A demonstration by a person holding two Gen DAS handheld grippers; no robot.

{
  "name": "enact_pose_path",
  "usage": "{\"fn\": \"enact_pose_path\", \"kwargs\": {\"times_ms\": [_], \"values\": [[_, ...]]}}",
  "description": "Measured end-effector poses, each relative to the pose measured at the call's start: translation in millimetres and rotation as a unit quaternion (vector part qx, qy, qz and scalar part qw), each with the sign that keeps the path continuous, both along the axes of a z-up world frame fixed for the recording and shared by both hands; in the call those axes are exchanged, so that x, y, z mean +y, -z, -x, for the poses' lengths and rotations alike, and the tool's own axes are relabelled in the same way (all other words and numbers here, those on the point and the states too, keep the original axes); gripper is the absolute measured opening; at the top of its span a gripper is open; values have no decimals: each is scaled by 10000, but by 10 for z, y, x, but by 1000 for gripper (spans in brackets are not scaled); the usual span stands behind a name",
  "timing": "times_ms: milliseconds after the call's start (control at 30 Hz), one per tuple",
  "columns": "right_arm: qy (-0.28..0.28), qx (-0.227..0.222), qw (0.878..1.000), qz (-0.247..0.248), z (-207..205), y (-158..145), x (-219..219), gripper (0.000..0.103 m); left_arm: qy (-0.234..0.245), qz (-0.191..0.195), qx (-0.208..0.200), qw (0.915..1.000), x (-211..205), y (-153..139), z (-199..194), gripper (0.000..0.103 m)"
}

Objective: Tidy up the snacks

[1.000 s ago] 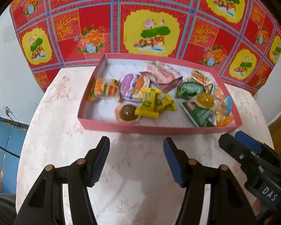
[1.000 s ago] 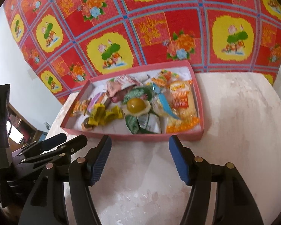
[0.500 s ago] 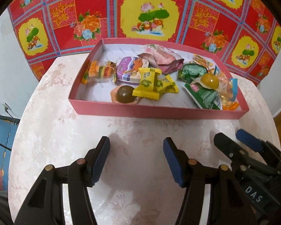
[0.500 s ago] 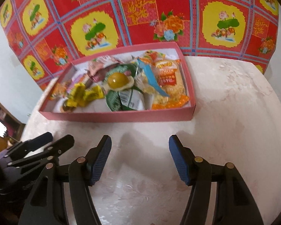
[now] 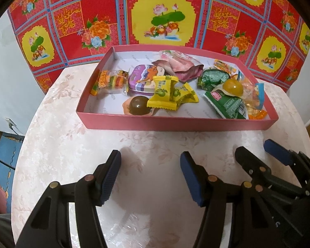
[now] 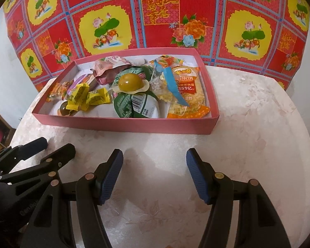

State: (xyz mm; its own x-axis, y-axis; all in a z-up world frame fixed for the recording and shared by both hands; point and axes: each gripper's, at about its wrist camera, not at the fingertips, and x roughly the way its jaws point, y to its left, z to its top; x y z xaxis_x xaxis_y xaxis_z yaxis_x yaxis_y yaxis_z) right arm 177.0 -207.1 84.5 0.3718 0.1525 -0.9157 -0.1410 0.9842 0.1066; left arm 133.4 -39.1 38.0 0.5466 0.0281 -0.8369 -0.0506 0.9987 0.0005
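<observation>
Desk (image 5: 57, 144) is sitting bare in front of the red box (image 5: 175, 122), which is holding every visible snack (image 5: 163, 95) in a loose heap, while left tongs (image 5: 150, 177) and right tongs (image 6: 154, 175) are hovering apart, empty, near its front wall; sorting is looking largely done.

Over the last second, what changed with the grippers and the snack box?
Both open hand-held grippers, left and right, pulled back from the pink box and tilted down, so it sits higher in both views. Nothing was taken hold of or released. The snacks lie as before.
</observation>
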Motion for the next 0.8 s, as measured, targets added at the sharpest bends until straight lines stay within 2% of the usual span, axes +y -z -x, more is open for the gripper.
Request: {"fn": "enact_pose_path", "kwargs": {"times_ms": [800], "values": [[-53,-50,9999,105,15,11,17,66,-18,-10,-29,10000,13,24,8,63]]}}
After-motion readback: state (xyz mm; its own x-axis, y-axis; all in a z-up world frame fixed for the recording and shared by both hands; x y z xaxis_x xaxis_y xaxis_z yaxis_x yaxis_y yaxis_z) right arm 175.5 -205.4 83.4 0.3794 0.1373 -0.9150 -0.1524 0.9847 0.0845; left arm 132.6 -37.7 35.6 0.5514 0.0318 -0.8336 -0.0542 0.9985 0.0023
